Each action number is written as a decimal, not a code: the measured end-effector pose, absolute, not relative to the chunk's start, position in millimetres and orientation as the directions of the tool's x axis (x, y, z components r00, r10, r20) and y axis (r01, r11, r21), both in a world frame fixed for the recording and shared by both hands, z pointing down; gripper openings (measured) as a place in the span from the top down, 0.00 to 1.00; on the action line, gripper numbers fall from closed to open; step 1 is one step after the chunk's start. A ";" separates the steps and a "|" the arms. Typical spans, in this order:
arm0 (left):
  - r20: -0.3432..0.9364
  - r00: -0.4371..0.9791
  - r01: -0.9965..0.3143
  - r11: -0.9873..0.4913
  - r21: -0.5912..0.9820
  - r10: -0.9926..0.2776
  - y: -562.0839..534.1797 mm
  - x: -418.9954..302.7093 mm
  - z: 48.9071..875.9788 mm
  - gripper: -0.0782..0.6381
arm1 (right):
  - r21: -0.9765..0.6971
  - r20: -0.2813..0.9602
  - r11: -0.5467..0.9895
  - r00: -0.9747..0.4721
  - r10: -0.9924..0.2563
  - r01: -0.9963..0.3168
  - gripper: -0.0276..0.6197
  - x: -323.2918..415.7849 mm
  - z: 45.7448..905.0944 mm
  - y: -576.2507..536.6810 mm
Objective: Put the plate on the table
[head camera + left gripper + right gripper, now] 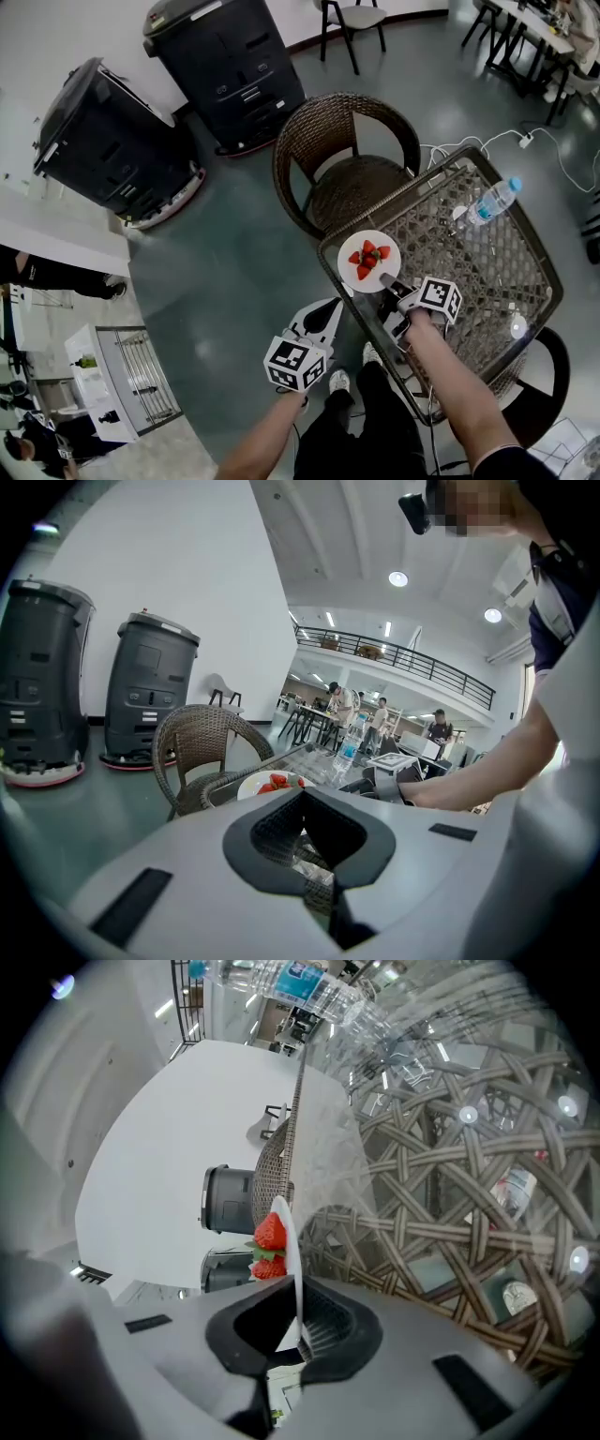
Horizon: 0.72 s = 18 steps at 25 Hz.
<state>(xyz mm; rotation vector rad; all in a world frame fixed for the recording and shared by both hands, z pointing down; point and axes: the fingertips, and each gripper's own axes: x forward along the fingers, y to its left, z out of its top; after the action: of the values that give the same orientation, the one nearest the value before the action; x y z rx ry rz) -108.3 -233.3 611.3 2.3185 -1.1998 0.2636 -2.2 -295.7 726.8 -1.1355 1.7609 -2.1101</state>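
Note:
A white plate (368,260) with several strawberries (367,256) lies on the near left corner of the glass-topped wicker table (511,267). My right gripper (393,286) is shut on the plate's near rim. In the right gripper view the plate (293,1258) shows edge-on between the jaws of the right gripper (298,1324), strawberries (269,1235) on its left face. My left gripper (317,323) hangs over the floor left of the table, jaws together and holding nothing. The left gripper view looks past the left gripper (309,832) at the plate (270,783).
A clear water bottle (492,200) lies on the table's far side. A brown wicker chair (345,169) stands at the table's far left corner. Two black machines (228,66) (112,141) stand by the wall. White cables (525,141) lie on the grey floor.

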 end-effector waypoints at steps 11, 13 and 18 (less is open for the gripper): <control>0.396 0.595 -0.802 -0.480 0.356 -0.699 -231.1 -110.2 613.3 0.88 | -0.886 0.463 -0.303 -0.689 -0.558 -0.351 0.93 -4.6 732.9 -298.5; 0.397 0.595 -0.801 -0.480 0.357 -0.698 -230.4 -111.0 614.7 0.88 | -0.882 0.471 -0.306 -0.685 -0.555 -0.359 0.93 -4.6 734.6 -298.9; 0.403 0.602 -0.796 -0.481 0.367 -0.690 -229.6 -111.1 616.2 0.88 | -0.867 0.498 -0.315 -0.668 -0.553 -0.385 0.93 -4.9 737.3 -299.0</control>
<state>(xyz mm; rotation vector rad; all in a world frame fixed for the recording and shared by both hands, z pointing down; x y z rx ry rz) -111.1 -229.6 616.2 2.3075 -1.1738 0.2708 -4.9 -299.0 737.3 -1.2195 1.7624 -2.1313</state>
